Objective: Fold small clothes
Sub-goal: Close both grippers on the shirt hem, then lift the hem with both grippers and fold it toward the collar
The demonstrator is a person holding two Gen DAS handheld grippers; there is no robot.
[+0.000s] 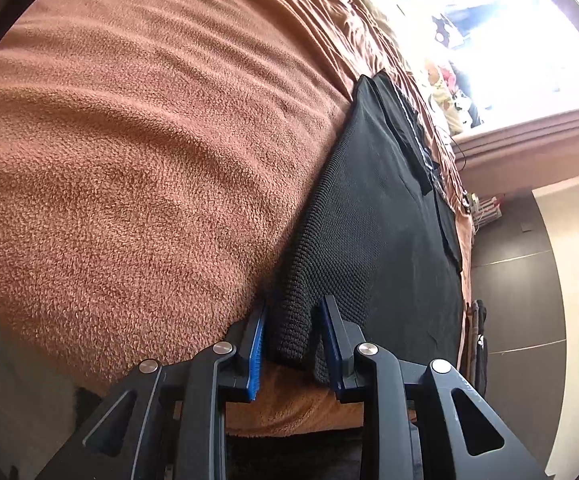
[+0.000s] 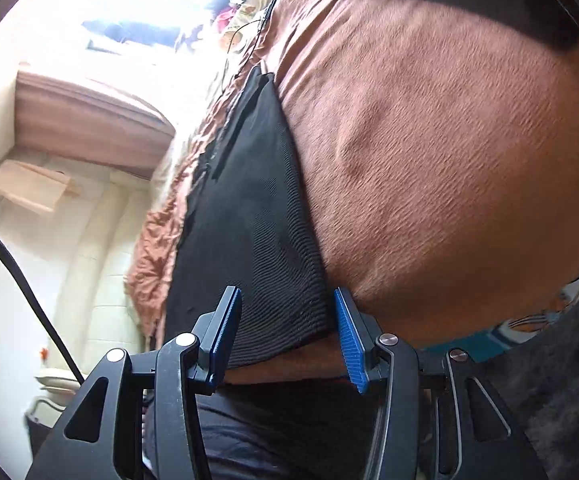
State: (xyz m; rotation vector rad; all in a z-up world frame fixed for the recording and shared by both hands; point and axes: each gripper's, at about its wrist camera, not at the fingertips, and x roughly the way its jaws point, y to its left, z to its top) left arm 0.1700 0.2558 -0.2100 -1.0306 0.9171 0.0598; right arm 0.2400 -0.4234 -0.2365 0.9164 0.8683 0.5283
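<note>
The black garment (image 1: 369,220) lies flat on the bed (image 1: 149,160), stretching toward 12 o'clock, apparently folded lengthwise, with each near corner between the part-spread fingers of the left gripper (image 1: 293,336) and right gripper (image 2: 287,328); the crosswise fold likely remains.

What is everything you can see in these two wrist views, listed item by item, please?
black knitted garment: one, black, flat on the blanket along the bed's edge, its near end between both grippers' fingers.
blanket: one, brown fleece, covering the bed.
window: one, overexposed white, at the far end of the room.
wooden furniture: one piece, brown, beside the bed under the window.
floor: pale tiles in the right wrist view.
small items by the window: several, mixed colours, too blurred to name.
left gripper: one, black with blue pads, a fold of garment between its fingers; whether the pads press it is unclear.
right gripper: one, black with blue pads, open, astride the garment's near corner.
</note>
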